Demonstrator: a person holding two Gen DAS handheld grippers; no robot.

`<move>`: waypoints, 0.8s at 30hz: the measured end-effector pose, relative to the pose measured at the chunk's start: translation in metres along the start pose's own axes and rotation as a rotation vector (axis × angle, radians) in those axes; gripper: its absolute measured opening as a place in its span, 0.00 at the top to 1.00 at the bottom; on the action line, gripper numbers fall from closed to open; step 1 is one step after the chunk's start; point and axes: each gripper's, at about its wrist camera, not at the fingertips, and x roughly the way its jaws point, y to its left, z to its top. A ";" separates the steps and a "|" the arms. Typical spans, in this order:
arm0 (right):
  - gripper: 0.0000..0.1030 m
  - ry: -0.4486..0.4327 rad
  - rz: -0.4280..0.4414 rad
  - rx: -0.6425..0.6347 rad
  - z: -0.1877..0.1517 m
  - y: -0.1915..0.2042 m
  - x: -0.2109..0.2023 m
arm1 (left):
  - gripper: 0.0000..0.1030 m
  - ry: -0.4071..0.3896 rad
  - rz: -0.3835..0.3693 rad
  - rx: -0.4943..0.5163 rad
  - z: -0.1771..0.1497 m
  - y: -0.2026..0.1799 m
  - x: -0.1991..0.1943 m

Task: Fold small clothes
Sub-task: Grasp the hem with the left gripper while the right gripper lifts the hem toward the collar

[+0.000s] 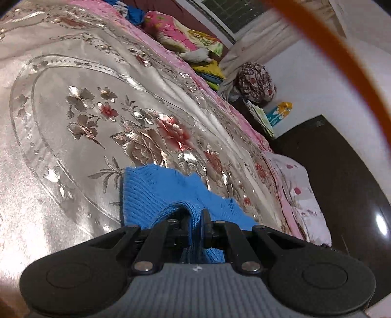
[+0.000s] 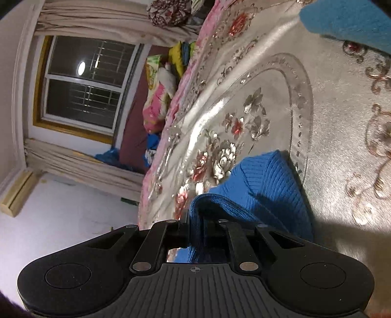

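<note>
A small blue knitted garment point(image 1: 156, 190) lies on a silvery flowered bedspread point(image 1: 73, 117). My left gripper point(image 1: 194, 220) is shut on a ribbed edge of it, the fabric bunched between the fingers. In the right wrist view the same blue knit point(image 2: 266, 186) hangs from my right gripper point(image 2: 199, 225), which is shut on another ribbed edge. The bedspread point(image 2: 330, 122) lies behind it. A second patch of blue cloth point(image 2: 347, 22) shows at the top right corner of that view.
Pillows and folded cloths point(image 1: 180, 36) are piled at the head of the bed. A patterned bundle point(image 1: 255, 80) sits beside the bed. A dark cabinet point(image 1: 342, 183) stands on the right. A window point(image 2: 83, 83) with curtains is beyond the bed. An orange cord point(image 1: 342, 56) crosses the top right.
</note>
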 end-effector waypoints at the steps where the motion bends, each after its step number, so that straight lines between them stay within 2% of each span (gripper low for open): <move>1: 0.87 -0.006 -0.009 0.003 0.002 -0.001 0.002 | 0.88 -0.002 0.003 -0.009 0.001 0.002 0.001; 6: 0.86 0.012 -0.009 0.023 0.008 -0.006 0.015 | 0.88 -0.002 0.020 -0.063 0.003 0.013 0.008; 9: 0.80 0.022 0.001 0.079 0.010 -0.014 0.021 | 0.88 0.005 0.022 -0.099 0.002 0.018 0.012; 12: 0.80 0.027 0.009 0.118 0.012 -0.020 0.024 | 0.88 0.011 0.012 -0.133 0.004 0.020 0.014; 14: 0.78 0.029 0.014 0.123 0.013 -0.022 0.024 | 0.88 0.006 0.010 -0.144 0.007 0.020 0.013; 16: 0.70 0.028 0.020 0.125 0.016 -0.022 0.024 | 0.88 -0.004 0.012 -0.150 0.010 0.018 0.014; 21: 0.69 0.022 0.042 0.137 0.018 -0.020 0.024 | 0.88 -0.034 -0.009 -0.197 0.013 0.017 0.014; 24: 0.69 0.029 0.038 0.136 0.018 -0.020 0.025 | 0.88 -0.039 0.004 -0.203 0.012 0.018 0.014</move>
